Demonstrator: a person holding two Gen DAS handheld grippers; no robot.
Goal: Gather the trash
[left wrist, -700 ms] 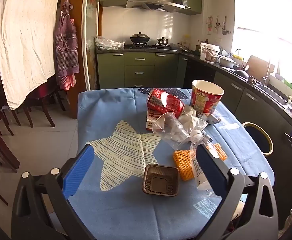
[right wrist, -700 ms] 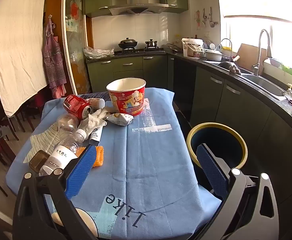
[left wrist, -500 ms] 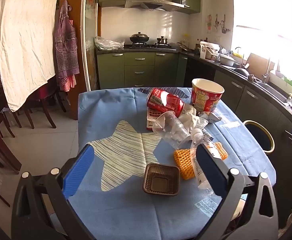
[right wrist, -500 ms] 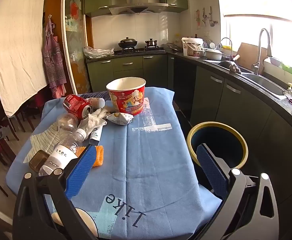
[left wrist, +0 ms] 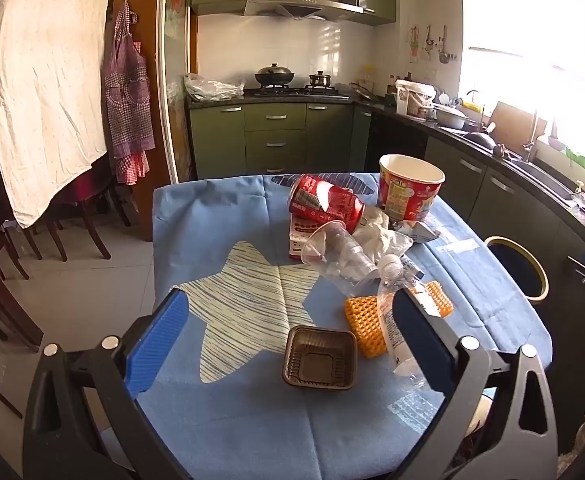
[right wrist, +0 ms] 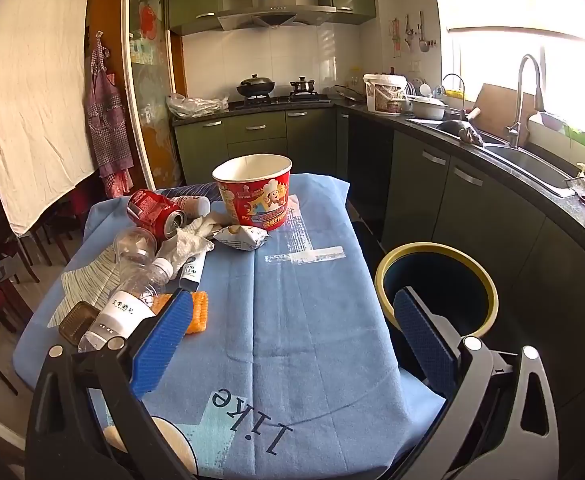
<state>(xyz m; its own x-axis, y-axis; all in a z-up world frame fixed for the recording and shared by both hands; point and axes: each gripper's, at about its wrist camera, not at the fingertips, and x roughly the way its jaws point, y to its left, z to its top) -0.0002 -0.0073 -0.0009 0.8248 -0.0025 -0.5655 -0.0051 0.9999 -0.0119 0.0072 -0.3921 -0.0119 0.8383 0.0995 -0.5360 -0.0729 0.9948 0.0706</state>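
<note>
While both tools tilt downward over the blue tablecloth (right wrist: 312,320), the left gripper (left wrist: 292,332) fills the bottom of its view with jaws spread wide and nothing between the pads. Just past it, low in the centre of the frame, sits a brown plastic tray (left wrist: 319,358), with an orange mesh piece (left wrist: 362,320) and a clear bottle (left wrist: 392,320) to its right. The right gripper (right wrist: 292,332) likewise stands wide apart and empty at the bottom of its frame; the yellow-rimmed bin (right wrist: 436,280) stands beside the table at centre right. Farther up, a crushed red can (left wrist: 326,202), a plastic cup (left wrist: 332,246), crumpled tissue (left wrist: 380,236) and a red paper bucket (right wrist: 254,194) cluster together.
</note>
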